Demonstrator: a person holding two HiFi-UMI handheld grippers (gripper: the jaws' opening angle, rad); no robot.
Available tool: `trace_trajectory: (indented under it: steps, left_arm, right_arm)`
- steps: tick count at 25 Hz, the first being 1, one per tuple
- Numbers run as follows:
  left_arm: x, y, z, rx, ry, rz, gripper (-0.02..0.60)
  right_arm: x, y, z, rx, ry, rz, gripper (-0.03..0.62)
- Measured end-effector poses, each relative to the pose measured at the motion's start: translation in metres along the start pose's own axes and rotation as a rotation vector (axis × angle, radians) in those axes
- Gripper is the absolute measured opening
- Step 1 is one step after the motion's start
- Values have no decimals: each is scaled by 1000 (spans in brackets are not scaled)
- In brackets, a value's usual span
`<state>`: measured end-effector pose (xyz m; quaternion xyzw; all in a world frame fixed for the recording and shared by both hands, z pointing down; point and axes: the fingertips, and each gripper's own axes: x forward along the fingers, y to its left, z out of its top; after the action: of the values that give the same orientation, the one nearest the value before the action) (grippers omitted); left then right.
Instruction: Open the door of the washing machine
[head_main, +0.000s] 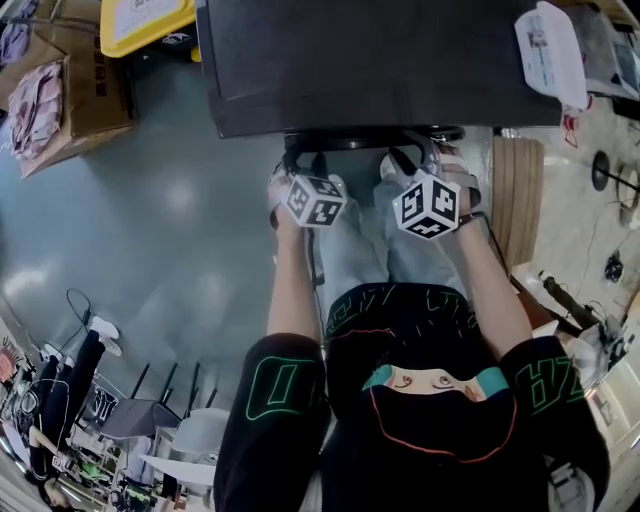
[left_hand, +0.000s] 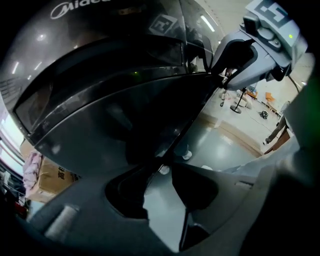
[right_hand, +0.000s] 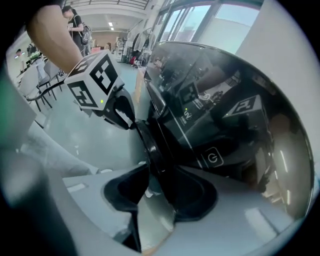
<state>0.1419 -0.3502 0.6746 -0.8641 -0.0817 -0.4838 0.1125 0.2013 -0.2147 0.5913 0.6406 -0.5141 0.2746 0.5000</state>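
A dark top-loading washing machine (head_main: 380, 60) stands straight in front of me, its lid down. The lid's front edge (head_main: 370, 135) is where both grippers meet it. My left gripper (head_main: 297, 158) has that thin edge (left_hand: 187, 120) running between its jaws (left_hand: 161, 172), which stand apart without pressing on it. In the same view the right gripper (left_hand: 255, 55) sits further along the edge. My right gripper (right_hand: 157, 172) is shut on the lid's thick black rim (right_hand: 150, 140), just left of the power button (right_hand: 212, 157). The left gripper (right_hand: 107, 100) shows beyond it.
Cardboard boxes (head_main: 70, 100) and a yellow bin (head_main: 145, 20) stand left of the machine. A wooden slatted board (head_main: 518, 195) lies to its right, with cables and stands beyond. Chairs (head_main: 150, 410) and another person (head_main: 60, 400) are behind on the left.
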Motion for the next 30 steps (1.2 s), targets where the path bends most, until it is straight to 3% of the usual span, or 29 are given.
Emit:
trace_trajectory:
  steps: [8,13,17,23,30]
  left_arm:
    - [-1,-1,0,-13,14,3,155]
    - [-9,-25,-21,9,63,-71,150]
    - [-11,-39,-35,17,83,-52,149]
    - [-18,-59,-47,-38,107,-16,149]
    - [-38,-104,-70,-179,150,30,152]
  right_arm:
    - [-1,0,1,14,-11,27,146]
    - [-1,19,-2,-18,29,178,169]
    - [-5,28,-4,-53,19,200,170]
    - [-12,40,-13,-86,10,246,171]
    - [-31,66,-32,-195,-41,302,172]
